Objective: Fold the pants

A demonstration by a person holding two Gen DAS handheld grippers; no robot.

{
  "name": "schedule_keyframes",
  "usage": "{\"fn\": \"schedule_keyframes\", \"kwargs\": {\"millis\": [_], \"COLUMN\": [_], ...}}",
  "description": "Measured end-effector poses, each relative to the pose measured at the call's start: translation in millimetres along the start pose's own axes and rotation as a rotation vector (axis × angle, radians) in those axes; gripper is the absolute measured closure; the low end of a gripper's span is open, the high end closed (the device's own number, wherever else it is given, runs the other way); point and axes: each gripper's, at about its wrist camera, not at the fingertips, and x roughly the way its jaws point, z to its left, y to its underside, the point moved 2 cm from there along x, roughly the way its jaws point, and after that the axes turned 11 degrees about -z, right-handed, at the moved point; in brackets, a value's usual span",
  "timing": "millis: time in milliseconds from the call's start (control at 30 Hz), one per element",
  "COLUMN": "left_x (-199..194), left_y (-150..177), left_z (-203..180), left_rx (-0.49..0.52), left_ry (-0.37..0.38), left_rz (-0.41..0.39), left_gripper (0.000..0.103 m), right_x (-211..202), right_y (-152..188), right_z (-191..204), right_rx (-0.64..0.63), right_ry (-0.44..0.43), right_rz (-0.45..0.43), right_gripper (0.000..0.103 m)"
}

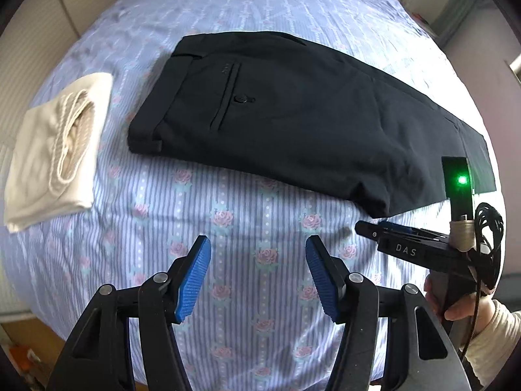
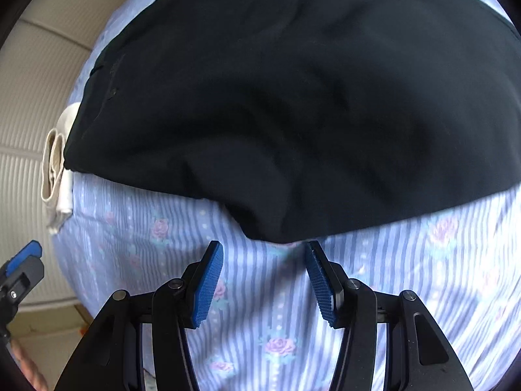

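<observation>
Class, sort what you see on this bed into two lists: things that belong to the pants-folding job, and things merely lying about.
Belongs to the job:
black pants
left gripper, open
right gripper, open

Just lying about:
folded cream garment
striped floral bedsheet, only the work surface

1. Your pants (image 1: 293, 120) are plain black with a black pocket button (image 1: 241, 98).
2. Your bed sheet (image 1: 228, 228) is pale lavender-blue with thin stripes and columns of pink roses.
3. The folded garment (image 1: 55, 150) beside them is cream.
4. Both grippers, left gripper (image 1: 259, 280) and right gripper (image 2: 265, 282), are black with ribbed blue pads (image 1: 193, 280).
5. A green light (image 1: 461, 181) glows on the right gripper's black post.
</observation>
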Motion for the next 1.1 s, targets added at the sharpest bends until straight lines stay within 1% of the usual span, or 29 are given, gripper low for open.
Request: {"fn": "schedule_keyframes", "kwargs": {"millis": [133, 200, 267, 333, 400, 467, 533, 667, 800, 900, 967, 1033, 1100], "left_x": [-4, -8, -12, -14, -18, -21, -23, -29, -33, -35, -36, -36, -38], "left_y": [8, 12, 17, 21, 26, 31, 36, 44, 49, 50, 51, 53, 54], "left_z": [1, -1, -3, -6, -9, -11, -12, -15, -17, -21, -23, -25, -27], "left_rx": [-0.055, -0.078, -0.093, -0.099, -0.109, -0.127, -0.141, -0.169, -0.194, -0.195, -0.196, -0.194, -0.189], "left_ry": [-0.020, -0.019, -0.026, -0.036, -0.045, -0.050, -0.057, -0.068, -0.079, -0.088, -0.093, -0.099, -0.105], "left_rz": [0.008, 0.010, 0.007, 0.008, 0.007, 0.011, 0.011, 0.010, 0.006, 0.001, 0.005, 0.013, 0.015], "left_gripper": [0.044, 0.044, 0.044, 0.044, 0.044, 0.044, 0.044, 0.044, 0.044, 0.044, 0.044, 0.044, 0.044], "right_x": [-17, -30, -43, -49, -54, -58, -57, -54, -56, -53, -46, -32, -19], "right_y": [-13, -19, -24, -29, -35, -38, -37, -32, -33, -37, -37, -35, -33], "right_z": [7, 12, 18, 24, 29, 27, 22, 18, 16, 16, 18, 24, 31], "right_rx": [-0.090, -0.112, -0.173, -0.238, -0.264, -0.278, -0.267, -0.284, -0.330, -0.329, -0.338, -0.352, -0.389], "right_ry": [0.010, -0.007, -0.016, -0.006, -0.023, -0.041, -0.067, -0.084, -0.076, -0.082, -0.090, -0.092, -0.072], "right_rz": [-0.068, -0.098, -0.143, -0.165, -0.173, -0.167, -0.141, -0.085, -0.101, -0.111, -0.113, -0.092, -0.082], "right_gripper": [0.049, 0.049, 0.049, 0.049, 0.049, 0.049, 0.049, 0.049, 0.049, 0.049, 0.049, 0.049, 0.049]}}
